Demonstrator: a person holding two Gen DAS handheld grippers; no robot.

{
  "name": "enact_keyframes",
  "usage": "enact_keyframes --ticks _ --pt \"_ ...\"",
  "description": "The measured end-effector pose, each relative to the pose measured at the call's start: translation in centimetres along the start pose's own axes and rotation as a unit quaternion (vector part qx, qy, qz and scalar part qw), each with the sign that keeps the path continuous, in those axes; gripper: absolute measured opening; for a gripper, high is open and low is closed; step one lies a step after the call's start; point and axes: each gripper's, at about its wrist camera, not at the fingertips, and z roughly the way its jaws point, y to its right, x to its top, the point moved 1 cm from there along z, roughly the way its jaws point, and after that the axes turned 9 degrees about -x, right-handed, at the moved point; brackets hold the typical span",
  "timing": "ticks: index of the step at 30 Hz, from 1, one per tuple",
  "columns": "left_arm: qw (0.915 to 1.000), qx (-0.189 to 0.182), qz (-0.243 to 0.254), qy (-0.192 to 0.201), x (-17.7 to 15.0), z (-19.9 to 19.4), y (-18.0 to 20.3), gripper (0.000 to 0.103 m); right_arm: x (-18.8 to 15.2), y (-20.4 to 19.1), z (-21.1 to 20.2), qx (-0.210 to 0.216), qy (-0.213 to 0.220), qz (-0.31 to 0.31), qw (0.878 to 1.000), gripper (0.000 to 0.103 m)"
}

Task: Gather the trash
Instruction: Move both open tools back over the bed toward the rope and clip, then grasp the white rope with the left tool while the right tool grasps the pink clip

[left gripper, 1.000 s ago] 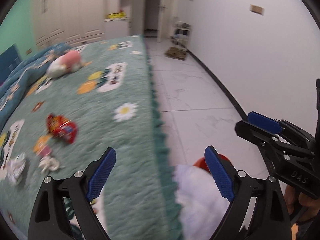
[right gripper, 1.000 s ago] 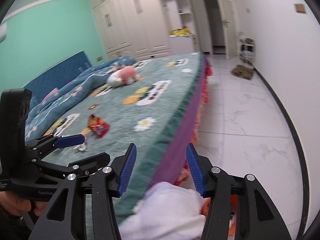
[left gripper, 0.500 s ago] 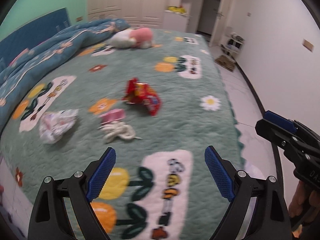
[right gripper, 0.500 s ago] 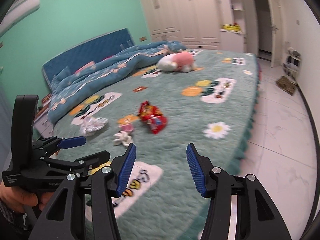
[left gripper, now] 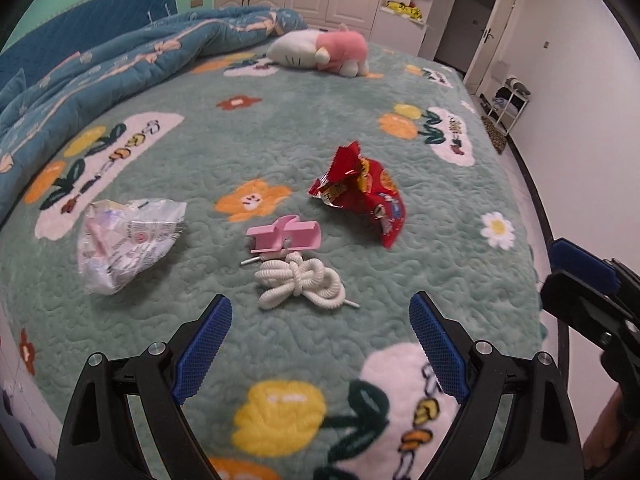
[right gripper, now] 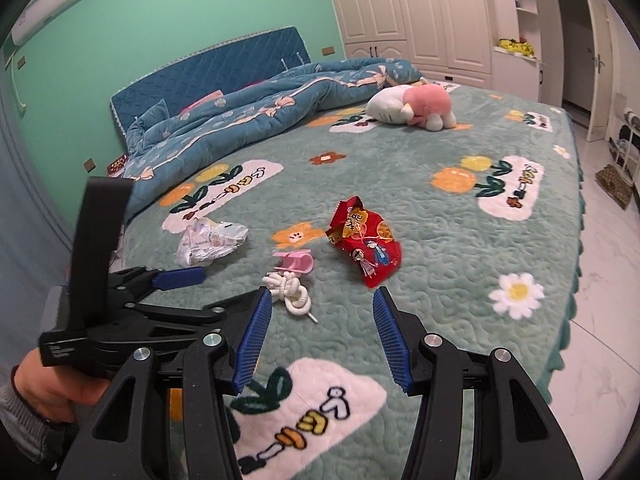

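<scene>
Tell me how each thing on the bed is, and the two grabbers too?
left gripper: open, empty, above the blanket.
right gripper: open, empty.
red snack bag: crumpled, torn open.
clear wrapper: crumpled, lying flat.
white cord: knotted in a bundle.
pink plastic piece: lying beside the cord.
plush toy: lying on its side.
blue quilt: rumpled.

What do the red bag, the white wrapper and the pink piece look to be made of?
Red bag: glossy printed plastic film, going by its sheen and creases. White wrapper: thin, crinkled, partly see-through plastic with print. Pink piece: probably rigid moulded plastic, matte, with straight edges.
</scene>
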Motion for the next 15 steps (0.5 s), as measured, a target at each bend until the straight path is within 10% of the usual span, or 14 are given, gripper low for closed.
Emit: enact_keyframes --ticks 15 --pt "0.9984 0.003 -0.028 -0.050 1.2 7.5 -3.2 0.081 1.1 1.4 6.7 0.022 -0.033 0.005 0.999 0.053"
